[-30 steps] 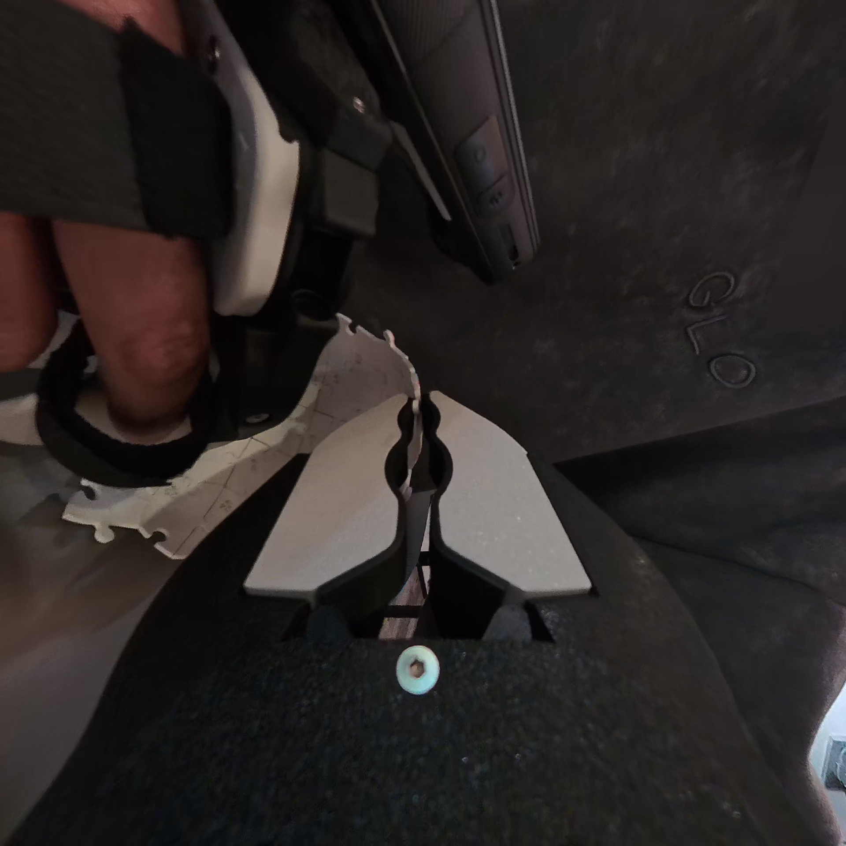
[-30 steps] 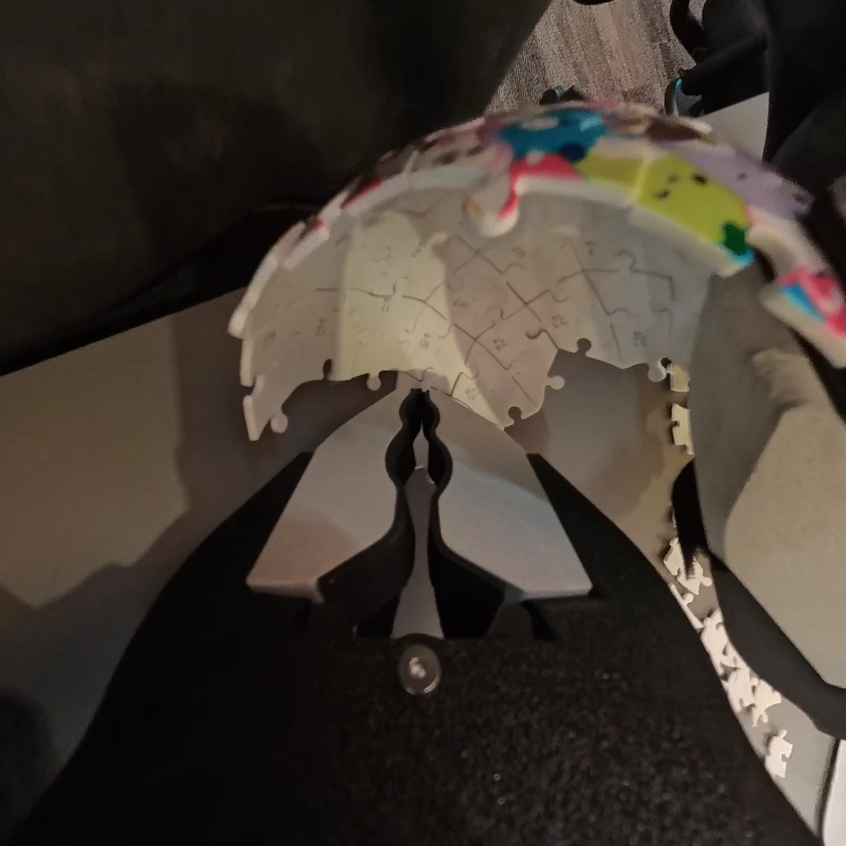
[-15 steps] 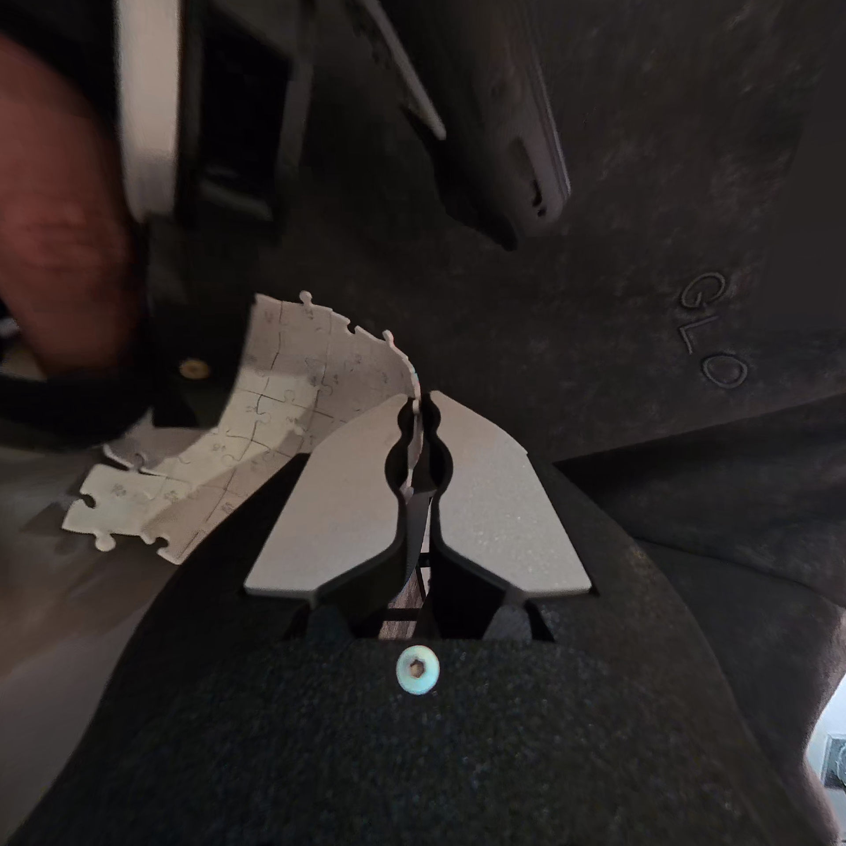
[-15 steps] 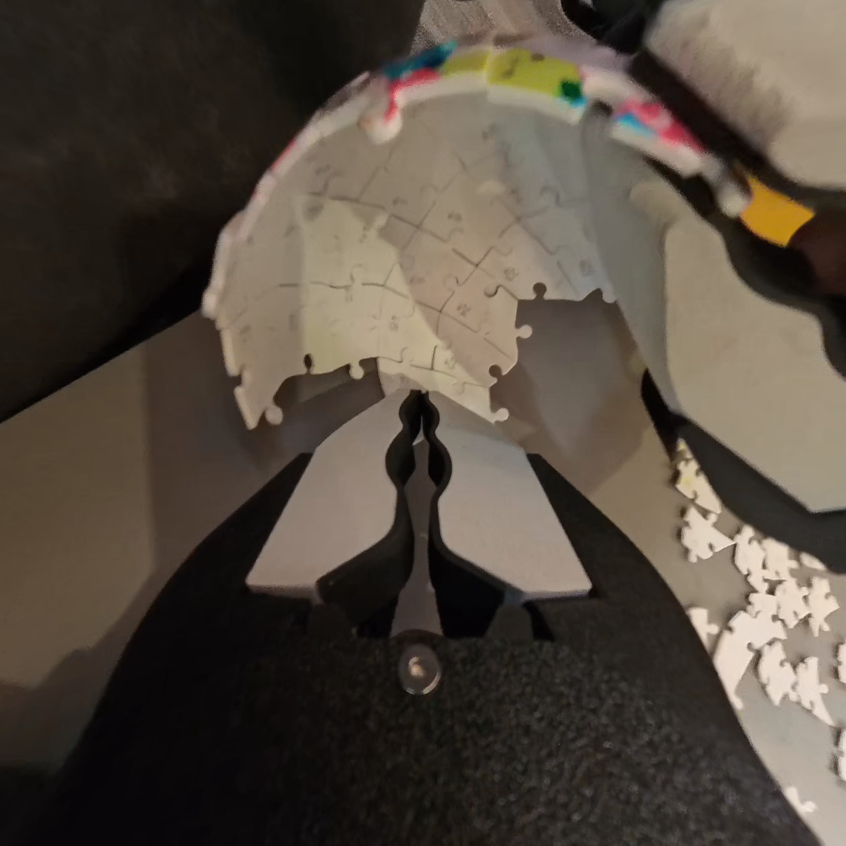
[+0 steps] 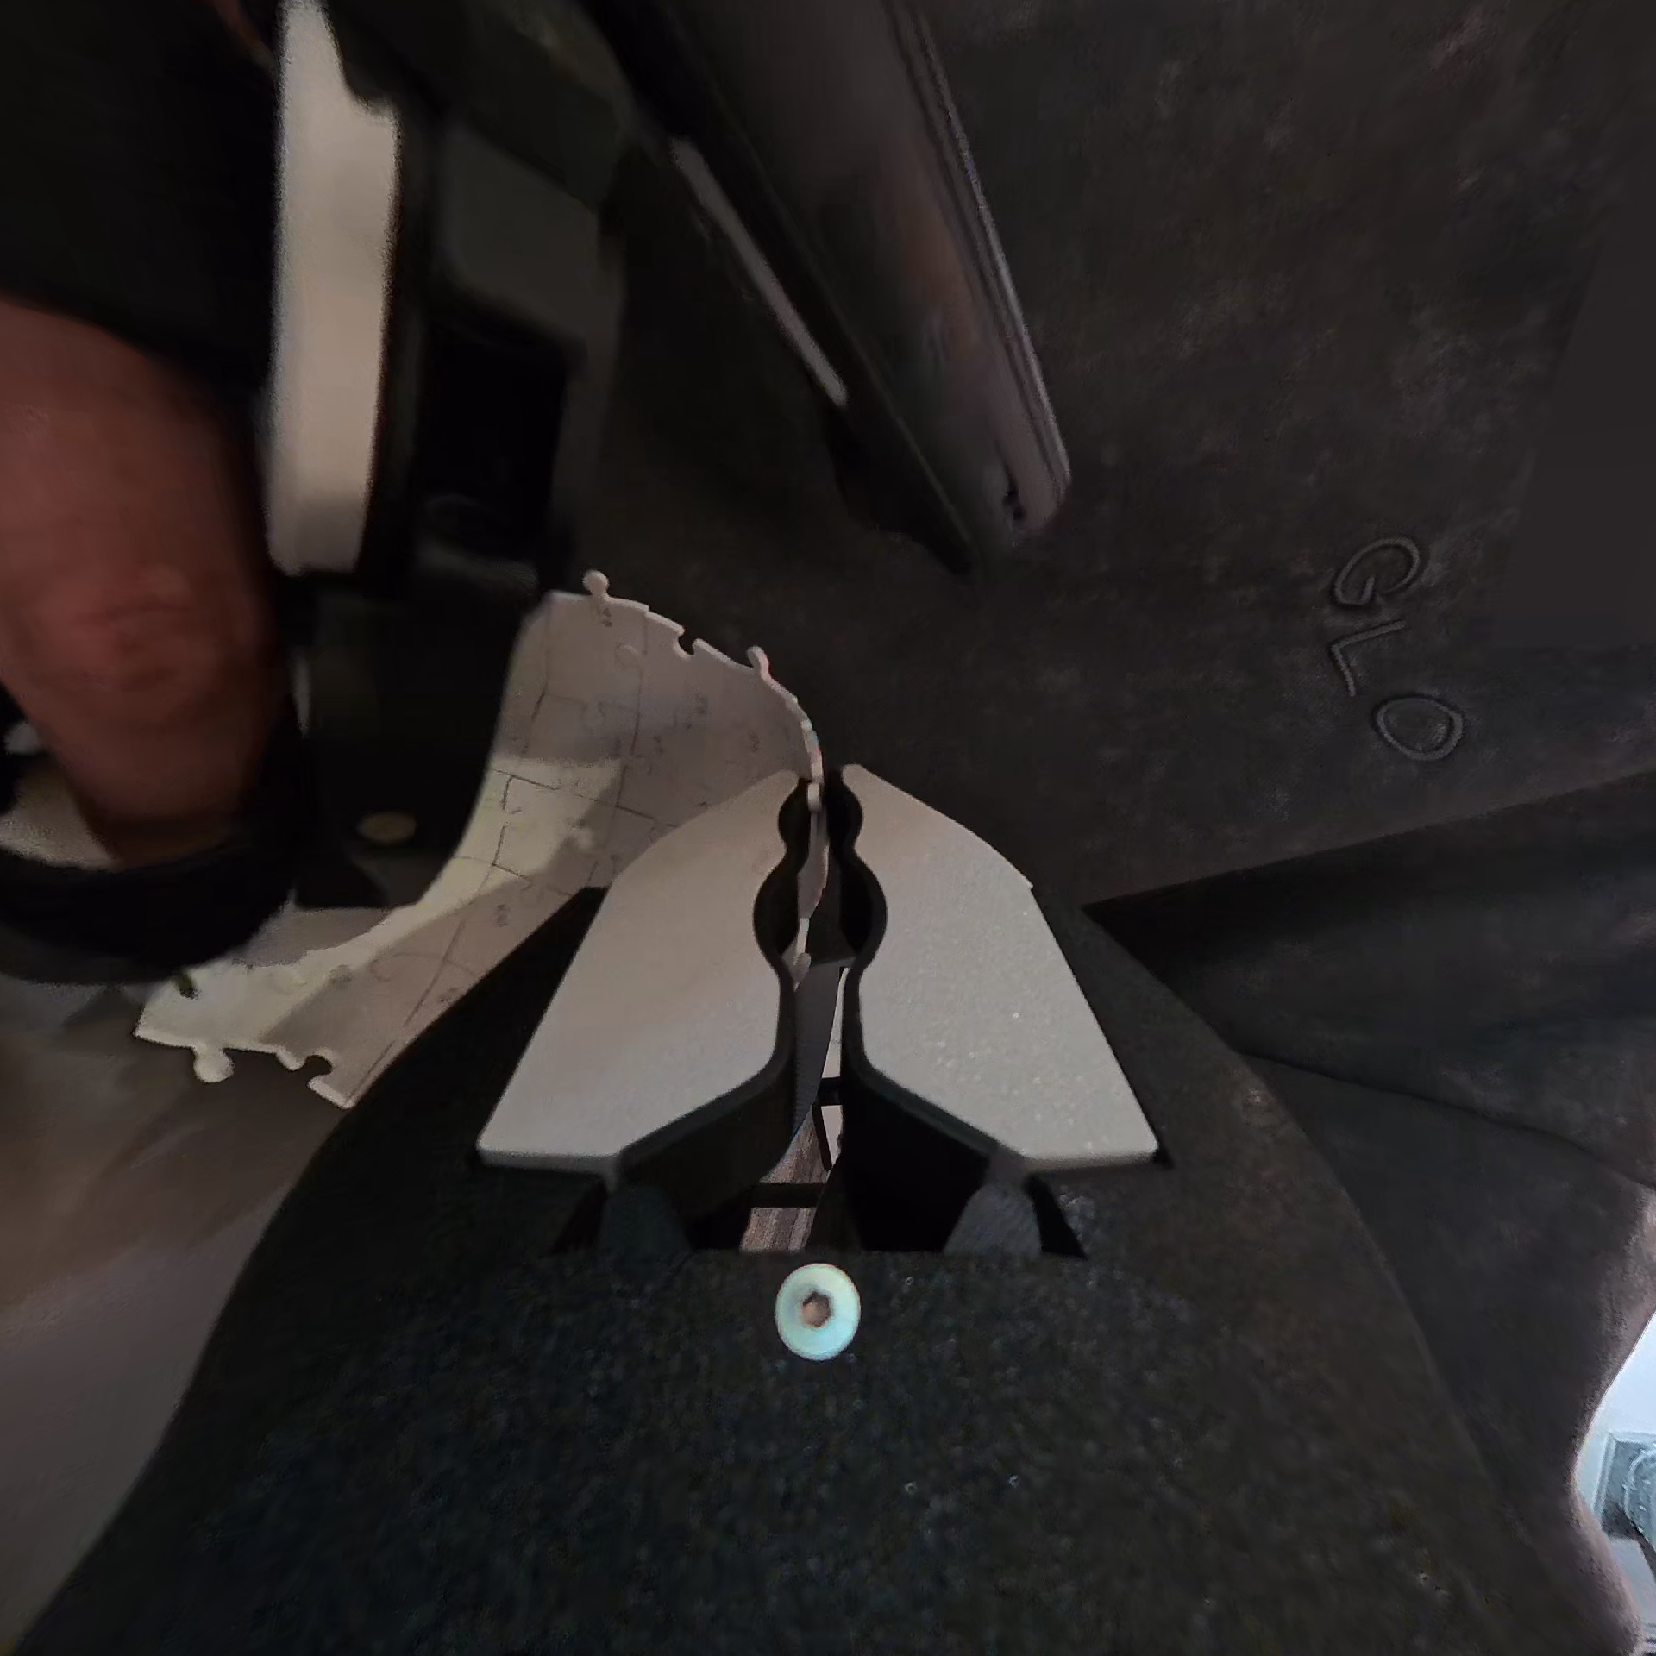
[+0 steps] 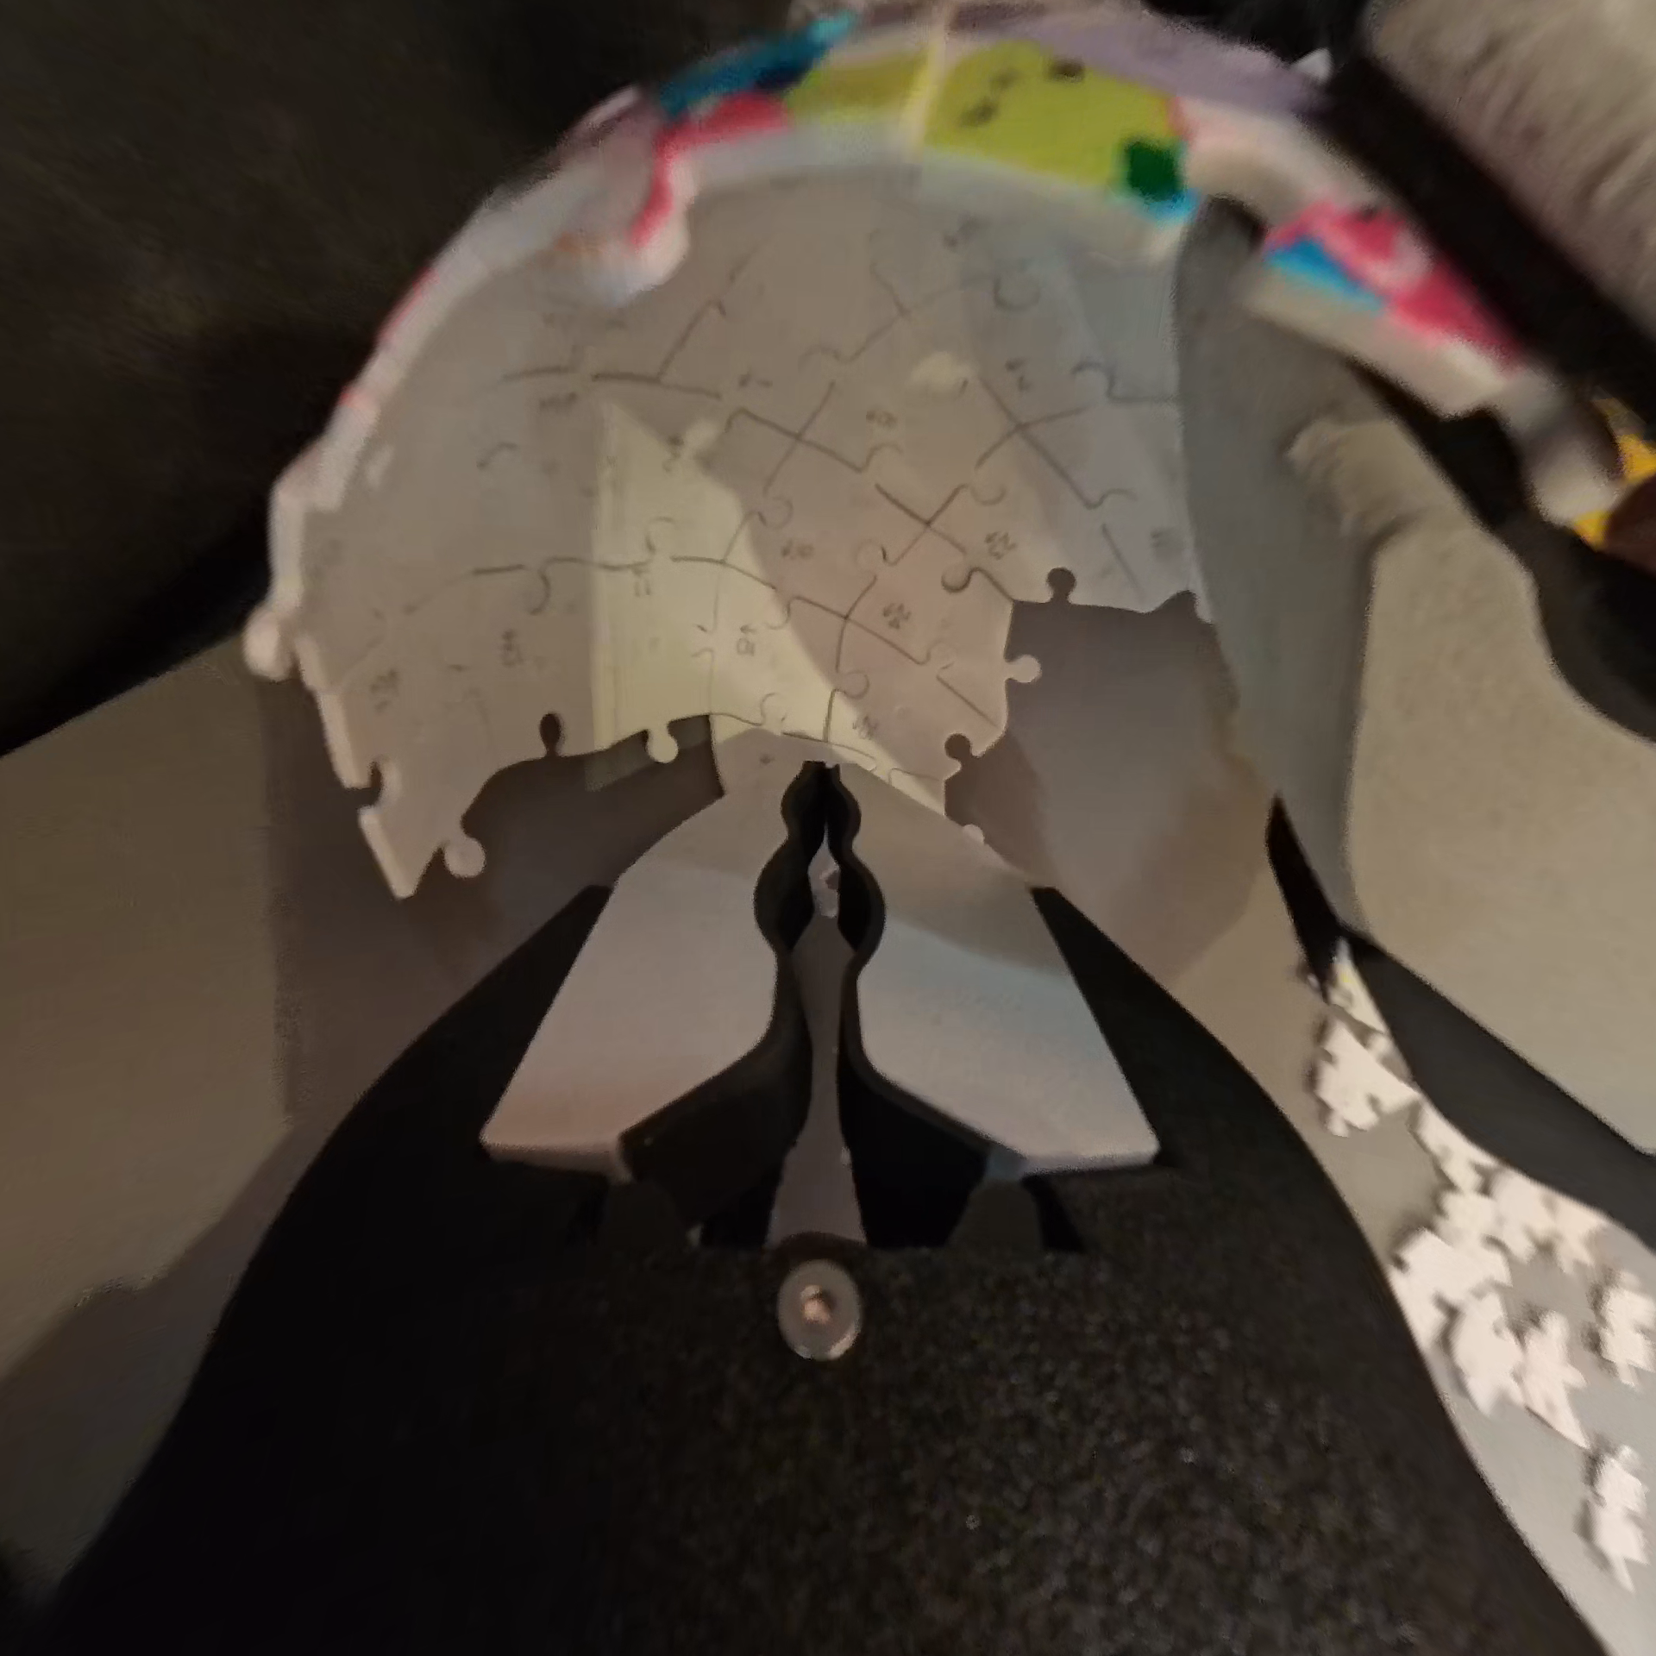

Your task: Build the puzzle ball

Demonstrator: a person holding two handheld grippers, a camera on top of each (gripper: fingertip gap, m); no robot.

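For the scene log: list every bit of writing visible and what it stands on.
Raised lettering on the dark padded surface: legible, not quoted here.
Small printed marks on the white inner faces of the puzzle ball shell: too small and blurred to read.
Nothing else bears writing.

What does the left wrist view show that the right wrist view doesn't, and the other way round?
Only the left wrist view shows the person's hand on the other claw's handle, and the dark cushion behind. Only the right wrist view shows the shell's coloured outer face and the loose puzzle pieces scattered on the grey table. Both show the partly built puzzle ball with its pale inner side, and each view's own claw, left and right, closed on an edge of it.
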